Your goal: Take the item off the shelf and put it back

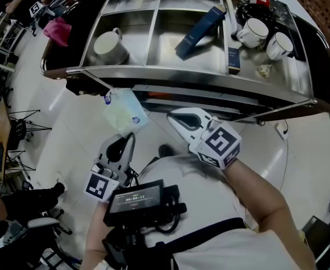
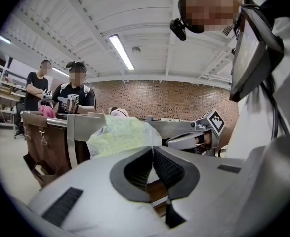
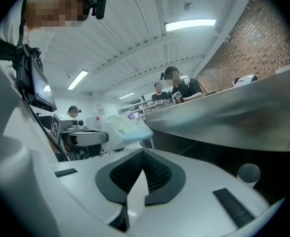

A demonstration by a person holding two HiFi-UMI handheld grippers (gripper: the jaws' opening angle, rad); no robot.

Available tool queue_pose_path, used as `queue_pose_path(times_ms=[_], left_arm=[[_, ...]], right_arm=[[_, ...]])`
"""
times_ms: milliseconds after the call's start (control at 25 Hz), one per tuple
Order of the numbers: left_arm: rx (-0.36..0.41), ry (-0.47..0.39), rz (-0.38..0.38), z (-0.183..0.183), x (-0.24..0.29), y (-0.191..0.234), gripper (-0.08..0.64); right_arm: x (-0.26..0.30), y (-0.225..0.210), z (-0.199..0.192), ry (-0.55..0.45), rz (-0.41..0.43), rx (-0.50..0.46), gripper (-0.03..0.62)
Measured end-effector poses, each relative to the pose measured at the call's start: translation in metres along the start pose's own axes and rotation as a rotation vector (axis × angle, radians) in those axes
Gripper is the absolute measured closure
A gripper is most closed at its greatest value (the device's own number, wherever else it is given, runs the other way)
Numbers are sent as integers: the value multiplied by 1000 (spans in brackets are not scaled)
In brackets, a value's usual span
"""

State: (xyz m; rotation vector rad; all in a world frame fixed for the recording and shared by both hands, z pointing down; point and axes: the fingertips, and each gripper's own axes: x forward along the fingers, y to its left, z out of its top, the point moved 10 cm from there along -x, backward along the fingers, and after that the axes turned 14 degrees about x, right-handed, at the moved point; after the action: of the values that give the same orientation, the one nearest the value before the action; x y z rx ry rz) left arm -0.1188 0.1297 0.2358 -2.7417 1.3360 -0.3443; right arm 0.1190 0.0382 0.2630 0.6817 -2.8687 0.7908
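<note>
A soft, pale green-and-blue plastic packet [image 1: 124, 110] hangs in the air just below the front rim of the steel shelf [image 1: 181, 71]. My left gripper [image 1: 132, 135] is shut on its lower edge. The left gripper view has the packet [image 2: 122, 135] right beyond the meeting jaw tips of my left gripper [image 2: 152, 149]. My right gripper [image 1: 172, 117] is to the right of the packet and apart from it. Its jaws [image 3: 144, 152] are shut with nothing between them. From that side I see the packet [image 3: 125, 127] at the tip of the left gripper [image 3: 88, 138].
On the top shelf stand a grey mug [image 1: 109, 45], a leaning blue box [image 1: 199, 31] and two white mugs [image 1: 253, 32] [image 1: 279, 45]. A pink cloth [image 1: 58, 30] lies at the far left. Two people [image 2: 75, 90] stand behind the shelf cart.
</note>
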Motion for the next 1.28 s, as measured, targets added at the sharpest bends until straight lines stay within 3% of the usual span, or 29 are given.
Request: queue_pose_path(times_ms=[600,1280], left_arm=[[-24,-20,-13,-5,-5,4,552],[-25,28,-111,-42,-5,17,551]], right_arm=[[2,4,-1,-2,-16,-1,588],[4,26,-22,9,-146,35,588]])
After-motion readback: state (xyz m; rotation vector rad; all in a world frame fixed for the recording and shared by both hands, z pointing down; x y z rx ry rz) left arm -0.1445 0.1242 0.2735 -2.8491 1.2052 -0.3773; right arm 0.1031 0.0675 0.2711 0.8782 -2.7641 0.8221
